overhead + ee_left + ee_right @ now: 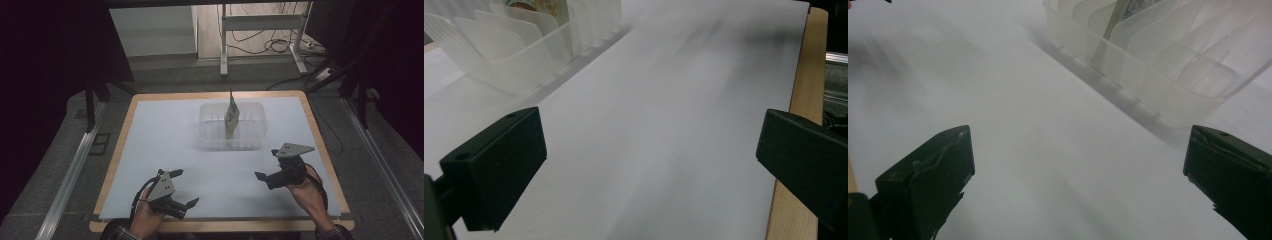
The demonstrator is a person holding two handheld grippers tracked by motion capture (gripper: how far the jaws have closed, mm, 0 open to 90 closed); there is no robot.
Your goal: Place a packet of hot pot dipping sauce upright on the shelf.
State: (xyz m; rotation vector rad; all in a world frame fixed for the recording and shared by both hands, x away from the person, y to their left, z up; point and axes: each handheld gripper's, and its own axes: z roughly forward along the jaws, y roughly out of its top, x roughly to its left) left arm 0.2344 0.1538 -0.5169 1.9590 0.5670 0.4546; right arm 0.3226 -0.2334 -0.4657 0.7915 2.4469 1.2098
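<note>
A clear plastic rack-like container (pixel 231 126) stands at the far middle of the white table top (pixel 175 150). A thin flat packet (pixel 232 116) stands upright between its dividers. My left gripper (pixel 184 187) rests near the front left edge, held by a hand, its jaws wide open and empty. My right gripper (pixel 267 163) sits at the front right, also open and empty, a short way in front of the container. The container (pixel 519 45) appears at the upper left of the left gripper view. In the right gripper view the container (pixel 1168 60) and the packet (pixel 1120 15) lie at the upper right.
The white sheet lies on a wooden table whose rim (pixel 320 145) shows around it. A metal table frame (pixel 262 35) and cables (pixel 260 45) stand on the floor beyond. Dark curtains flank both sides. Metal rails (pixel 65 185) run along the floor.
</note>
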